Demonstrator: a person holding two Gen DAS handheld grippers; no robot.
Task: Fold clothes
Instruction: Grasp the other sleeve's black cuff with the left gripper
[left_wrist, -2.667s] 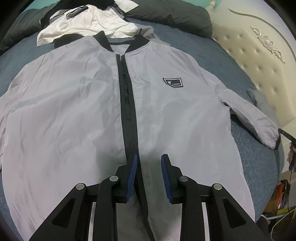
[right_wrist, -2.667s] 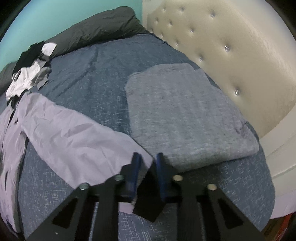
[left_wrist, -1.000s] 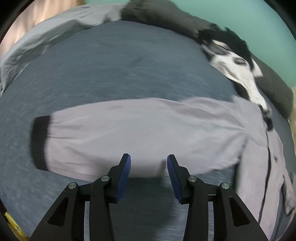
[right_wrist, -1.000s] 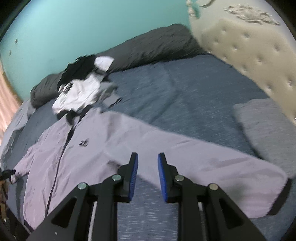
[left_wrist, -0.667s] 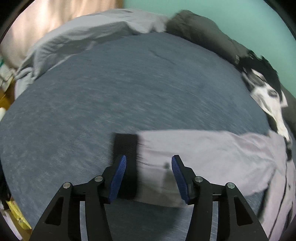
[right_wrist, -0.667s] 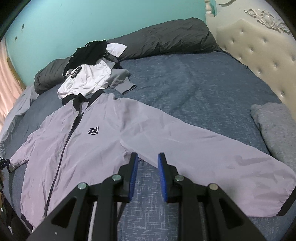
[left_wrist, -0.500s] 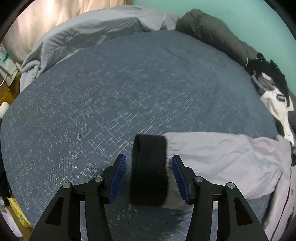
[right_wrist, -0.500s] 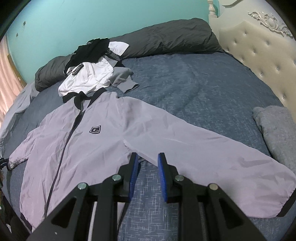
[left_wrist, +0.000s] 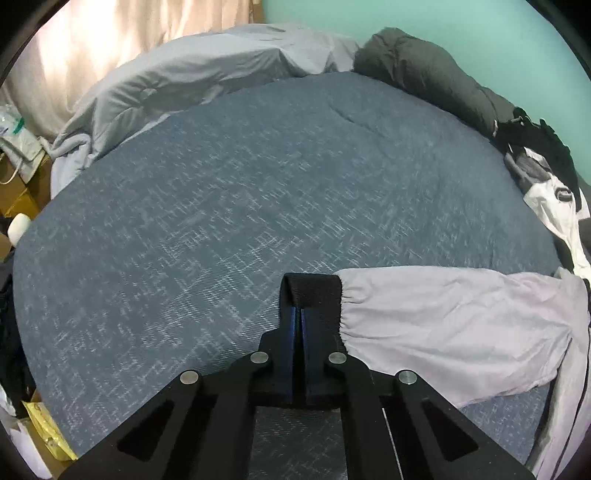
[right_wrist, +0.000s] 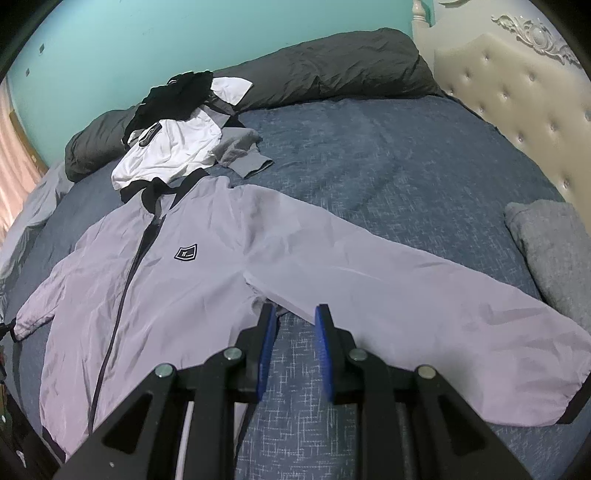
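Because the left gripper (left_wrist: 300, 325) has its jaws clenched on only the black cuff (left_wrist: 314, 295), the slick sleeve (left_wrist: 443, 321) may slip out when lifted. The right gripper (right_wrist: 295, 332) hovers with jaws released above the jacket (right_wrist: 177, 288), spread flat on the bed (right_wrist: 388, 155).

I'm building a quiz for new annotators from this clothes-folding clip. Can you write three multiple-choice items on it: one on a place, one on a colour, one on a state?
1. Where does the white garment lie?
A. past the jacket's collar
B. on the headboard
C. under the grey folded cloth

2. What colour are the jacket's cuffs?
A. white
B. black
C. teal

3. How is the left gripper?
A. open above bare bedding
B. shut on nothing
C. shut on a cuff

Key: 1 A, the white garment sits beyond the jacket collar. 2 B, the cuff is black. 3 C, the left gripper pinches that cuff, while the right gripper is open.
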